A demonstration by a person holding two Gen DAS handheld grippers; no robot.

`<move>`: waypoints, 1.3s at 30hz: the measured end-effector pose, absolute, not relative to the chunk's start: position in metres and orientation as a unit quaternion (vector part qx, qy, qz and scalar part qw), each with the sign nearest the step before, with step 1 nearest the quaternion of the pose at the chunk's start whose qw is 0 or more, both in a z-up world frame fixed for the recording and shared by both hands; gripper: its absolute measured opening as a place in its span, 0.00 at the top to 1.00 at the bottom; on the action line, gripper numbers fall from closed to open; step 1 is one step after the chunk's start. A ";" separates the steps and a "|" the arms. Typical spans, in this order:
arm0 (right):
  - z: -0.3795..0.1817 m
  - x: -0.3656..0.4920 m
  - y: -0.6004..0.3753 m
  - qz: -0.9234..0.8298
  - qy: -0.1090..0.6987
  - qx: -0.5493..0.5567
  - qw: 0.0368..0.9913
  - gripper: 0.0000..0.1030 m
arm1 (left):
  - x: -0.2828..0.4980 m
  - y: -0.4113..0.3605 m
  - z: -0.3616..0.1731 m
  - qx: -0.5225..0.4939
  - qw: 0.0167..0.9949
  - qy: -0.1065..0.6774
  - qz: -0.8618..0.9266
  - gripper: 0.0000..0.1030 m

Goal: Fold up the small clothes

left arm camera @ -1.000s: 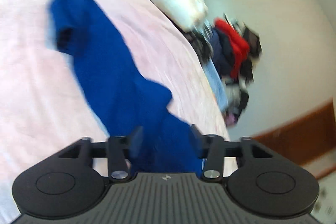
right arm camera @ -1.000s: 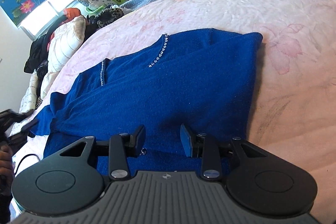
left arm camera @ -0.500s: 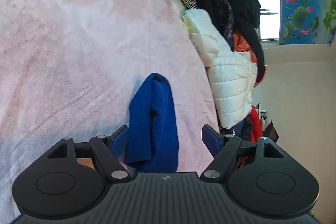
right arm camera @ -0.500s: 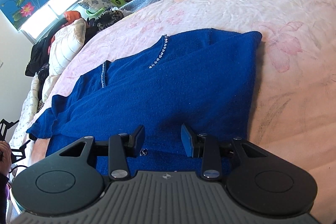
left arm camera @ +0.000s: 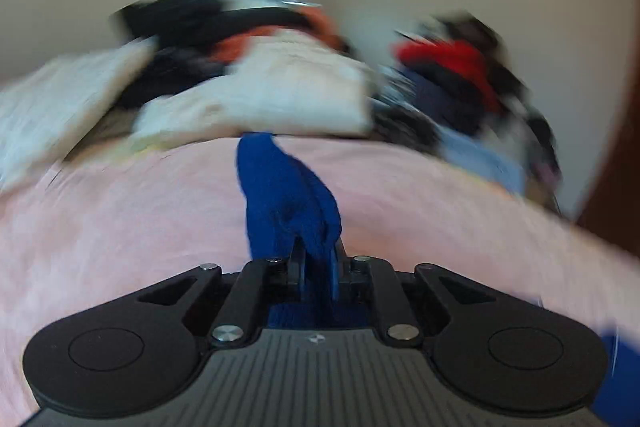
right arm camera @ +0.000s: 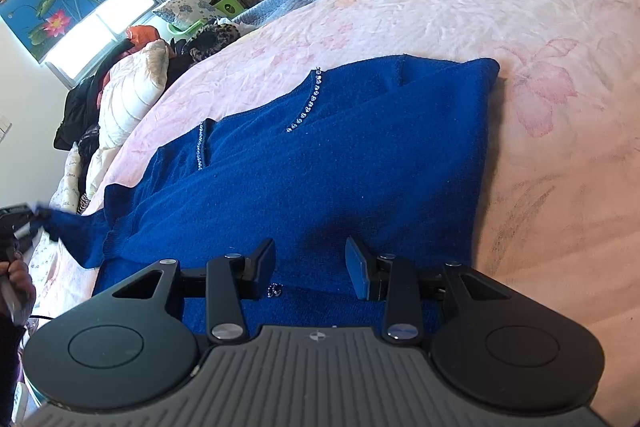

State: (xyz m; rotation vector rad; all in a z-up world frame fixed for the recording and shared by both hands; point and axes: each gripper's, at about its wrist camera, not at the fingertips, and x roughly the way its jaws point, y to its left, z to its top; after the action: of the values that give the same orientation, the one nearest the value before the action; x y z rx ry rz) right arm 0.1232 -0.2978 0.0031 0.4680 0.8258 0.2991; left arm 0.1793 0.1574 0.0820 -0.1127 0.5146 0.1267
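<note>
Left gripper (left arm camera: 318, 261) closing on fuzzy blue knit sleeve (left arm camera: 288, 199); right gripper (right arm camera: 311, 265) half-open, empty.

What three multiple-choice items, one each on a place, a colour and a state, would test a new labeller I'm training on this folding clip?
1. Where does the sweater lie?
A. on the pink bedspread
B. on a wooden floor
C. over a chair

2. What colour is the sweater?
A. red
B. blue
C. white

3. What is the left gripper doing?
A. hanging wide open over bare sheet
B. closing on the sleeve
C. holding a hanger

Answers:
1 A: the right wrist view shows it spread flat on the bedspread.
2 B: it is deep blue in both views.
3 B: the left wrist view shows its fingers close together with blue fabric between them; the right gripper stands open above the sweater.
</note>
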 end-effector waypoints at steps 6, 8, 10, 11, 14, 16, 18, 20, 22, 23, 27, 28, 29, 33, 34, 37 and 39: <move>0.005 0.125 -0.295 0.146 0.401 0.215 0.878 0.56 | 0.144 0.073 0.058 0.065 0.954 0.285 -0.071 0.48; 0.006 0.126 -0.294 0.147 0.403 0.212 0.878 0.55 | 0.140 0.091 0.056 -0.021 0.958 0.282 -0.055 0.21; 0.011 0.129 -0.292 0.140 0.416 0.204 0.875 0.54 | 0.136 0.118 0.055 -0.120 0.953 0.275 -0.042 0.21; 0.017 0.130 -0.288 0.126 0.425 0.204 0.873 0.53 | 0.134 0.130 0.054 -0.169 0.947 0.272 -0.027 0.21; 0.039 0.132 -0.268 0.165 0.403 0.243 0.867 0.53 | 0.126 0.173 0.041 -0.355 0.901 0.245 0.044 0.21; 0.053 0.139 -0.241 0.221 0.399 0.271 0.848 0.53 | 0.124 0.187 0.025 -0.427 0.871 0.236 0.061 0.21; 0.067 0.147 -0.198 0.277 0.399 0.251 0.837 0.53 | 0.121 0.186 0.015 -0.429 0.870 0.225 0.092 0.21; 0.077 0.149 -0.147 0.311 0.391 0.164 0.850 0.53 | 0.122 0.185 0.005 -0.436 0.865 0.228 0.098 0.21; 0.079 0.146 -0.094 0.332 0.371 0.059 0.865 0.54 | 0.120 0.186 -0.005 -0.439 0.862 0.232 0.101 0.21; 0.077 0.147 -0.071 0.345 0.364 0.020 0.865 0.57 | 0.119 0.185 -0.007 -0.432 0.866 0.231 0.104 0.21; 0.059 0.155 -0.011 0.366 0.363 -0.059 0.855 0.77 | 0.106 0.173 -0.014 -0.364 0.902 0.208 0.100 0.21; 0.055 0.156 -0.002 0.365 0.361 -0.073 0.855 0.77 | 0.104 0.169 -0.015 -0.345 0.911 0.203 0.098 0.21; 0.052 0.157 0.007 0.363 0.363 -0.085 0.854 0.77 | 0.103 0.167 -0.015 -0.344 0.911 0.202 0.099 0.21; 0.032 0.168 0.016 0.341 0.391 -0.095 0.849 0.83 | 0.100 0.172 -0.019 -0.364 0.906 0.194 0.095 0.21; 0.031 0.170 0.013 0.339 0.393 -0.087 0.851 0.87 | 0.100 0.172 -0.019 -0.363 0.906 0.194 0.095 0.21; 0.038 0.166 -0.001 0.339 0.378 -0.051 0.860 0.87 | 0.102 0.171 -0.019 -0.361 0.908 0.193 0.092 0.19; 0.043 0.165 -0.002 0.331 0.361 -0.058 0.870 0.84 | 0.102 0.171 -0.019 -0.360 0.908 0.191 0.092 0.19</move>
State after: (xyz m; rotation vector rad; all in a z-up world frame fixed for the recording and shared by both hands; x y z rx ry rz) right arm 0.1650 -0.0024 0.0429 -0.1220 0.7541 0.6925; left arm 0.1015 0.1707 -0.0189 -0.7435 0.3950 0.1907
